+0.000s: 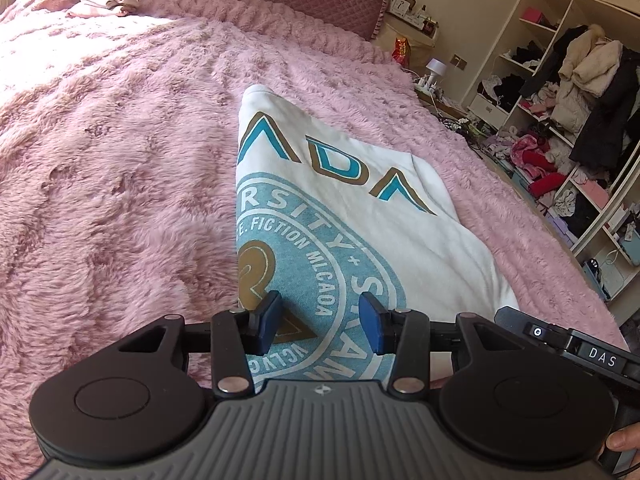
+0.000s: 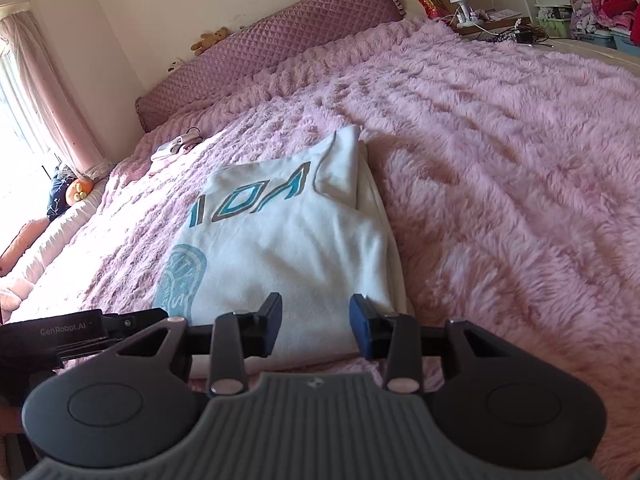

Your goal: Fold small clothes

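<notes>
A white T-shirt (image 1: 360, 216) with a teal and gold print lies folded into a long strip on the pink fluffy bedspread (image 1: 120, 160). It also shows in the right wrist view (image 2: 288, 240), its sleeve side folded inward. My left gripper (image 1: 320, 322) is open and empty, just above the near end of the shirt over the round print. My right gripper (image 2: 314, 326) is open and empty, over the shirt's near edge on its plain white side. Each gripper's body shows at the edge of the other's view.
A small pile of light clothes (image 1: 104, 4) lies far up the bed (image 2: 176, 146). A quilted headboard (image 2: 260, 52) runs behind. Open shelves stuffed with clothes (image 1: 560, 120) and a bedside table with a lamp (image 1: 434, 70) stand beside the bed.
</notes>
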`<action>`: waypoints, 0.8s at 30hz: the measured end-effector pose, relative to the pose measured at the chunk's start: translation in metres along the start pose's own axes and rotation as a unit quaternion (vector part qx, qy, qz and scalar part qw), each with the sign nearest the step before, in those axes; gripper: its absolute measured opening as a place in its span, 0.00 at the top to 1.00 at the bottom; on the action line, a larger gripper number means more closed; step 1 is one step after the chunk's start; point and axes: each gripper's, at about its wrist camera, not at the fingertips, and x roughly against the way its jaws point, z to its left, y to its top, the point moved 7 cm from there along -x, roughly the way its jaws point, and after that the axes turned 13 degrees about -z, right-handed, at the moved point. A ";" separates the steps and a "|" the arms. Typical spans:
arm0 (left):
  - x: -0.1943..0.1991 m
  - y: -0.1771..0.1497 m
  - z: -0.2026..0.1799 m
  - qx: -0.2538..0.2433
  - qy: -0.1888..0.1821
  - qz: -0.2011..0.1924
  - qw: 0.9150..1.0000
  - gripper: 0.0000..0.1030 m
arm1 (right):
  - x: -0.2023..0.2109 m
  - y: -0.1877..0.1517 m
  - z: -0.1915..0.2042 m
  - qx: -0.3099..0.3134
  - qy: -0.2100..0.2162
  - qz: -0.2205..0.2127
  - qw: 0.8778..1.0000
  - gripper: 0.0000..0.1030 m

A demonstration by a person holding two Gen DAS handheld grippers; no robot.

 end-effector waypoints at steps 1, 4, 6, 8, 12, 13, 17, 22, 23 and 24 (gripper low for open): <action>0.001 0.005 -0.001 0.004 -0.004 -0.007 1.000 0.52 | -0.001 0.012 0.003 0.011 0.003 -0.020 1.000 0.63; -0.001 0.024 -0.004 0.006 -0.013 -0.029 0.999 0.51 | -0.019 0.043 0.003 0.027 -0.008 -0.049 0.998 0.59; -0.009 0.030 -0.004 0.007 -0.009 -0.029 1.000 0.51 | -0.045 0.063 -0.001 0.031 -0.014 -0.061 0.998 0.59; -0.019 0.030 -0.002 0.013 -0.005 -0.024 1.000 0.51 | -0.074 0.075 -0.004 0.041 -0.023 -0.059 0.997 0.59; -0.032 0.020 0.005 0.014 0.000 -0.008 1.000 0.51 | -0.127 0.084 -0.011 0.061 -0.045 -0.029 0.997 0.60; -0.034 0.018 0.005 0.013 0.000 -0.007 1.000 0.51 | -0.138 0.084 -0.014 0.058 -0.050 -0.021 0.997 0.61; -0.033 0.014 0.008 0.007 -0.004 -0.010 1.000 0.49 | -0.167 0.077 -0.023 0.044 -0.057 0.012 0.997 0.96; -0.033 0.012 0.008 0.007 -0.012 -0.008 1.000 0.49 | -0.166 0.081 -0.016 0.074 -0.055 -0.008 0.996 1.00; -0.033 0.012 0.008 0.006 -0.014 -0.008 1.000 0.49 | -0.164 0.087 -0.013 0.080 -0.056 -0.020 0.995 1.00; -0.034 0.012 0.007 0.005 -0.014 -0.008 1.000 0.49 | -0.163 0.090 -0.012 0.082 -0.057 -0.025 0.995 1.00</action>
